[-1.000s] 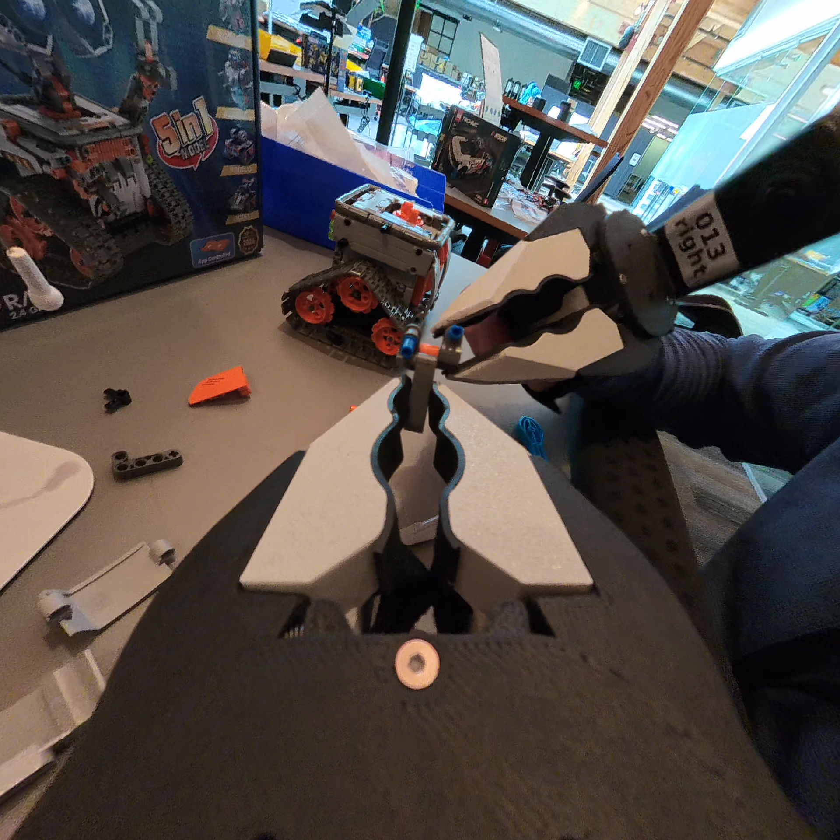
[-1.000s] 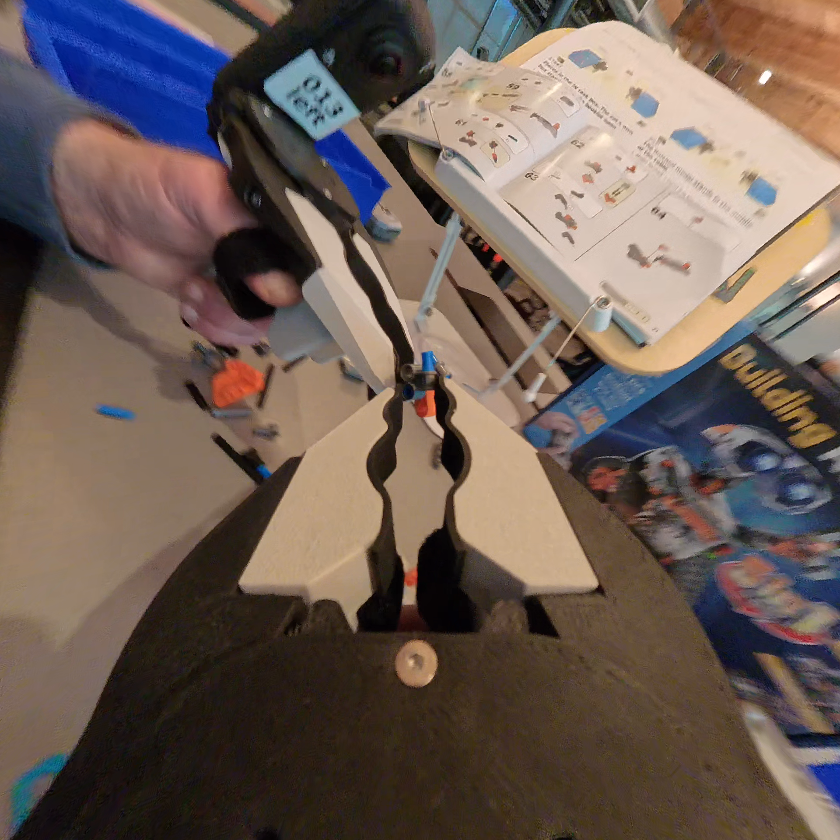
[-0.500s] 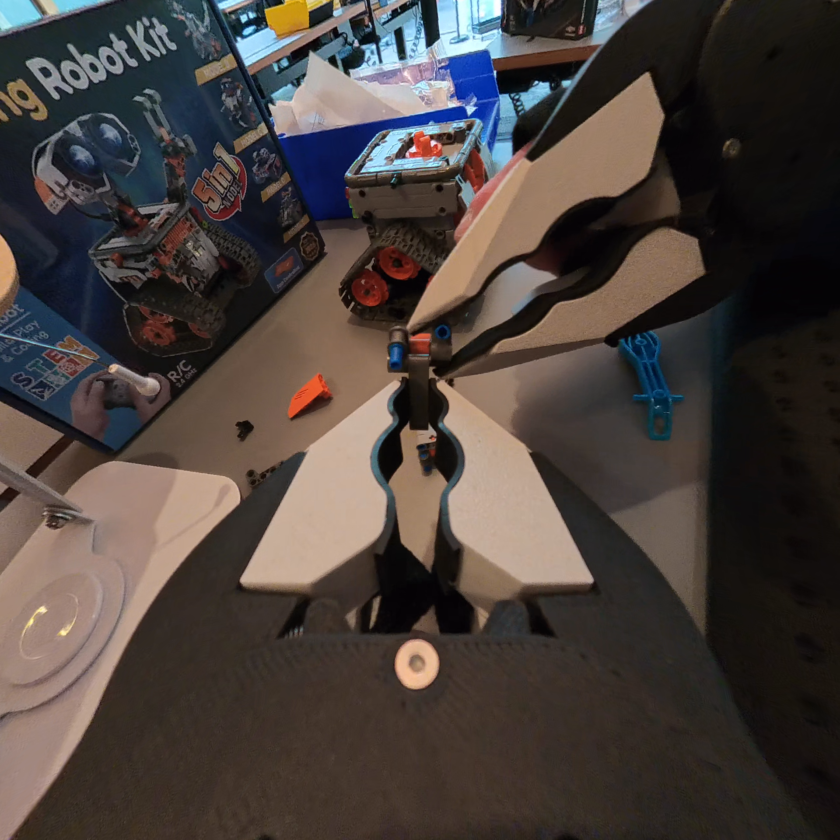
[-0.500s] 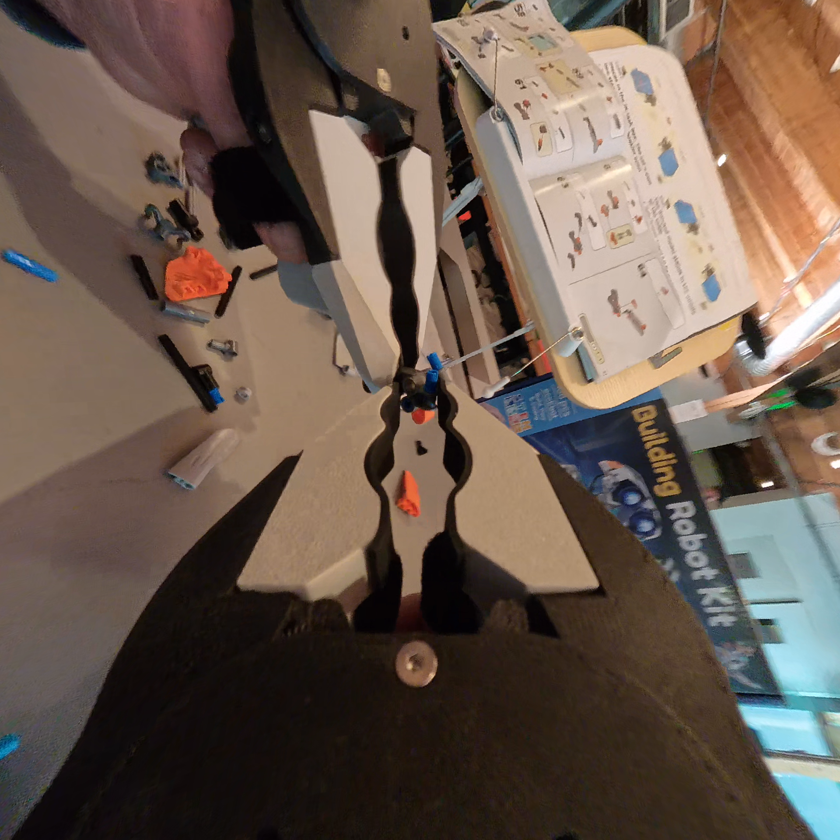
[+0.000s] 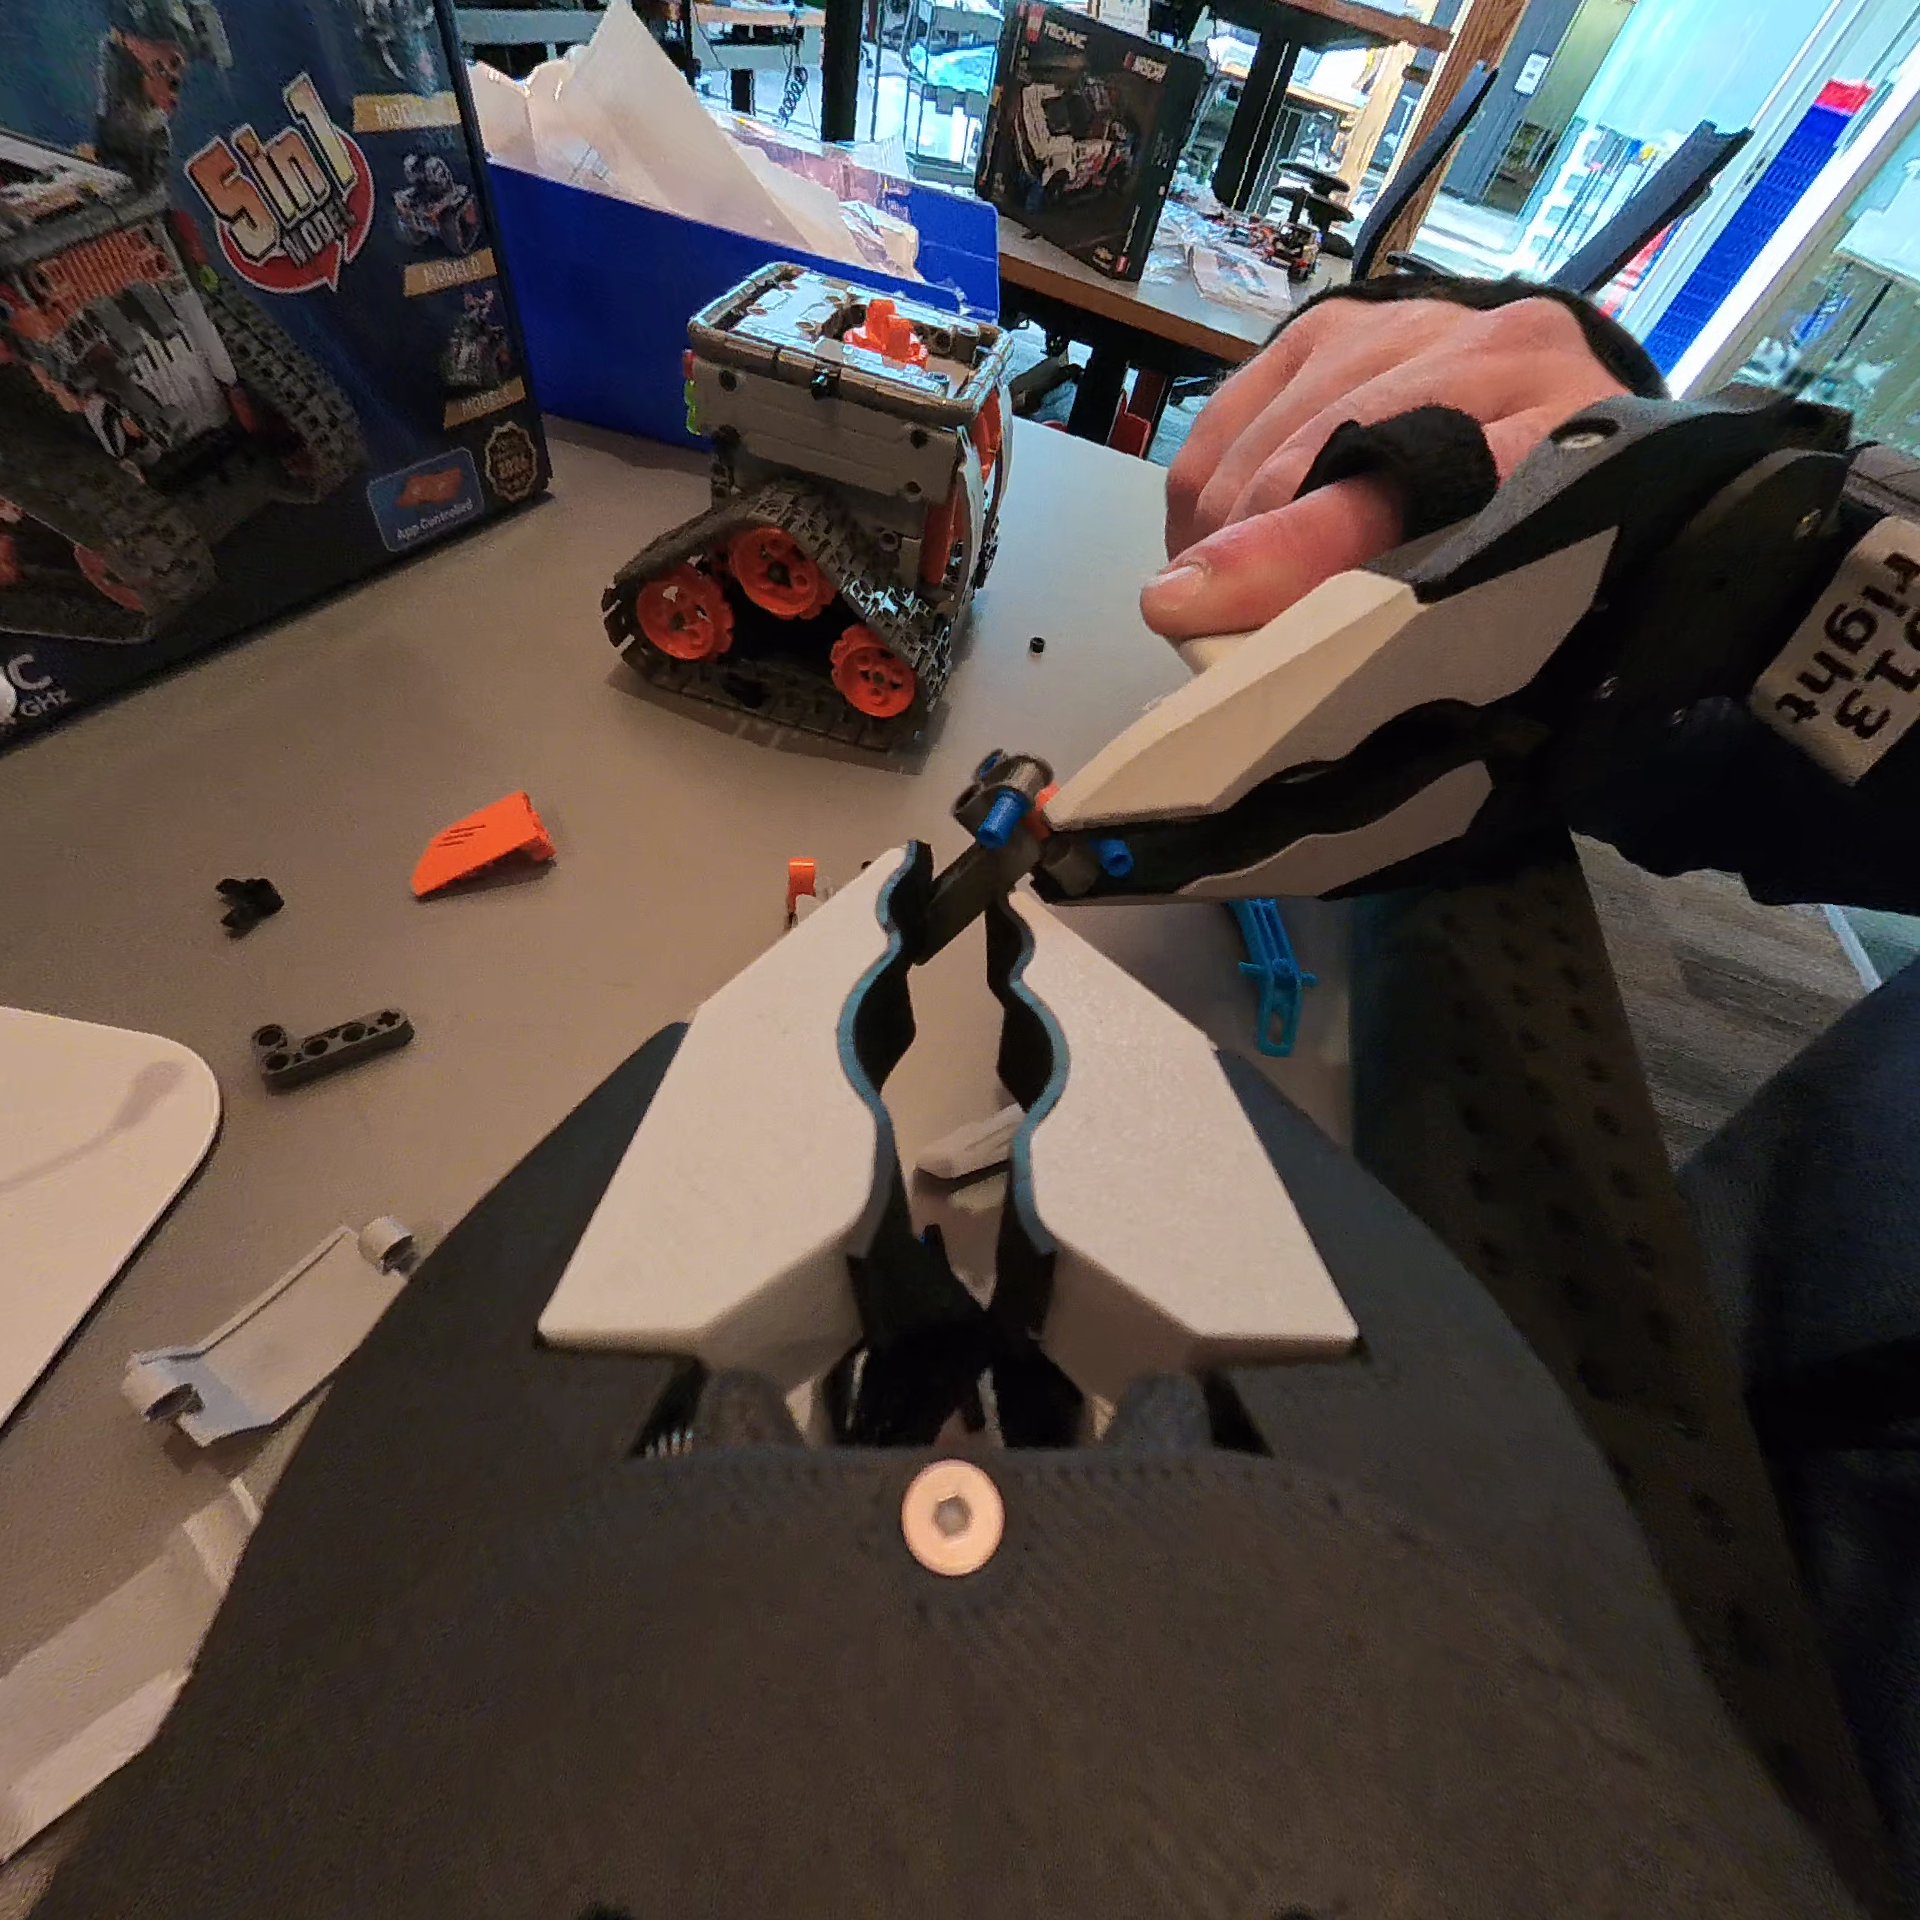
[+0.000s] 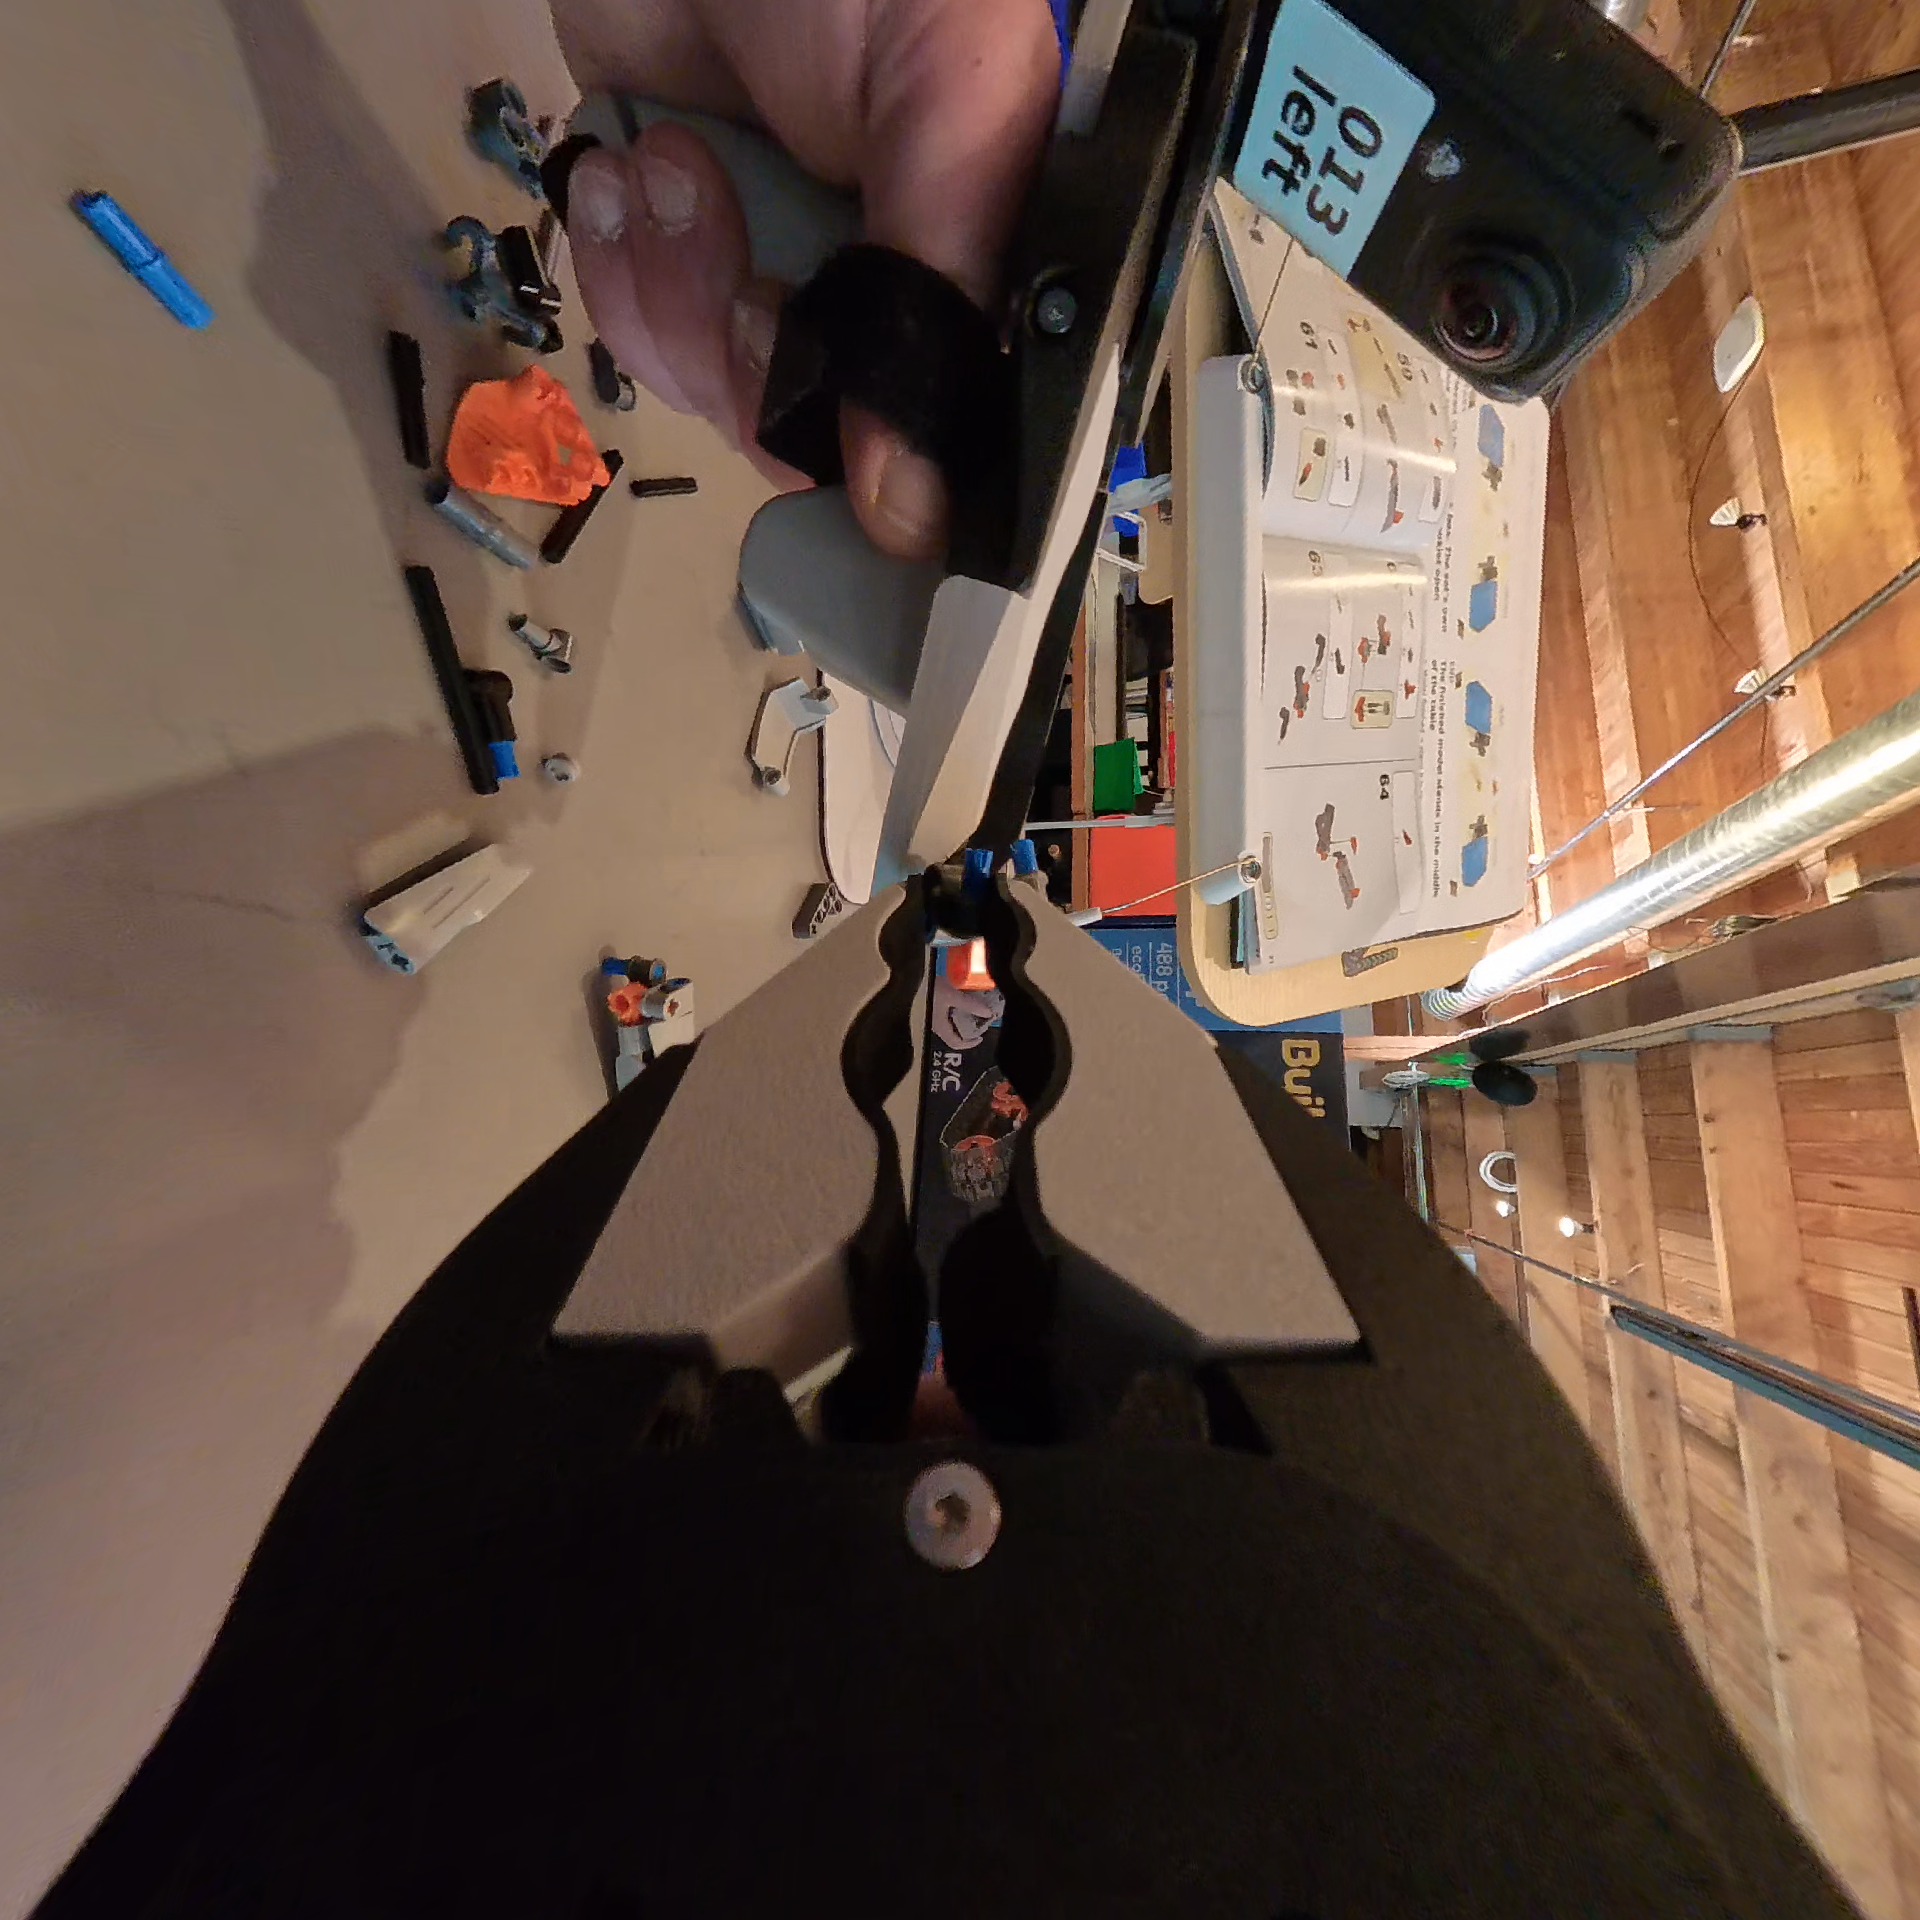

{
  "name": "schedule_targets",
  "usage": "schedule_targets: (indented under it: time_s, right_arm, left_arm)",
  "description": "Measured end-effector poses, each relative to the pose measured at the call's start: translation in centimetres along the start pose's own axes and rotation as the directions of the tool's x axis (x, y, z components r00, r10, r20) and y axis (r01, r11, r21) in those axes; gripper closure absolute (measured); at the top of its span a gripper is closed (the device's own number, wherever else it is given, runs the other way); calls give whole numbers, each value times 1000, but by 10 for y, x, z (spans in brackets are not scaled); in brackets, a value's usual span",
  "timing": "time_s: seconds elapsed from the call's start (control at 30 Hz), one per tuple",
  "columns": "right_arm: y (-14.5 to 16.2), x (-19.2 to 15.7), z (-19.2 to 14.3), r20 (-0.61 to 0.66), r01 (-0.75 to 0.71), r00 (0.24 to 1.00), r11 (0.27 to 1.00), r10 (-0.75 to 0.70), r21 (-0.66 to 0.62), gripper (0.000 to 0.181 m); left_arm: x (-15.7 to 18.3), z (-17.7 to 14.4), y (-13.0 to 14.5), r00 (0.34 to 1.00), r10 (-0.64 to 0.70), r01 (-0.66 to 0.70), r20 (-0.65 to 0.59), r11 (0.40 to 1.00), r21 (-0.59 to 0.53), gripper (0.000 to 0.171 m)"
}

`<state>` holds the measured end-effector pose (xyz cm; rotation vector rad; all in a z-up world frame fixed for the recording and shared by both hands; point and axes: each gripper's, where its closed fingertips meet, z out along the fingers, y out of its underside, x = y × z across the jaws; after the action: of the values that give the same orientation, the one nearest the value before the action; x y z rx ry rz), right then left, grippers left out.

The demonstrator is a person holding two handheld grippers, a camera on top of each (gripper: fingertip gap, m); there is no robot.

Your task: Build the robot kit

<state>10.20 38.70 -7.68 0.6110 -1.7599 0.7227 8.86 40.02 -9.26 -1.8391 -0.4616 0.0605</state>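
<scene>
A small dark brick piece with blue pins (image 5: 995,821) is held above the grey table (image 5: 343,748), clamped at once by the left claw (image 5: 951,883) and the right claw (image 5: 1044,847). Behind it stands a tracked model vehicle (image 5: 831,509); an orange wedge (image 5: 480,844) lies to the left.

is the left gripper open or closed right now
Shut. The left gripper has its tips pinched on a small dark piece, no free gap.
</scene>
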Motion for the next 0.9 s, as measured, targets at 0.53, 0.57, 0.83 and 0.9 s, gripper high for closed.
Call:
schedule_targets:
  time_s: [0.53, 0.57, 0.83, 0.9]
  right_arm:
    - [-2, -4, -7, 215, -399, 905, 909, 369, 121, 173]
    - [-2, -5, -8, 239, -429, 889, 893, 390, 138, 174]
    - [-1, -33, -11, 483, -601, 722, 795, 496, 83, 177]
    - [1, -40, -9, 485, -582, 730, 810, 482, 71, 177]
  left_arm:
    - [7, 0, 3, 994, 109, -110, -18, 994, -24, 165]
    - [8, 1, 3, 988, 153, -152, 10, 988, -34, 165]
    - [5, 11, 25, 883, 461, -441, 89, 879, -180, 165]
    - [2, 14, 30, 858, 503, -474, 104, 853, -218, 165]
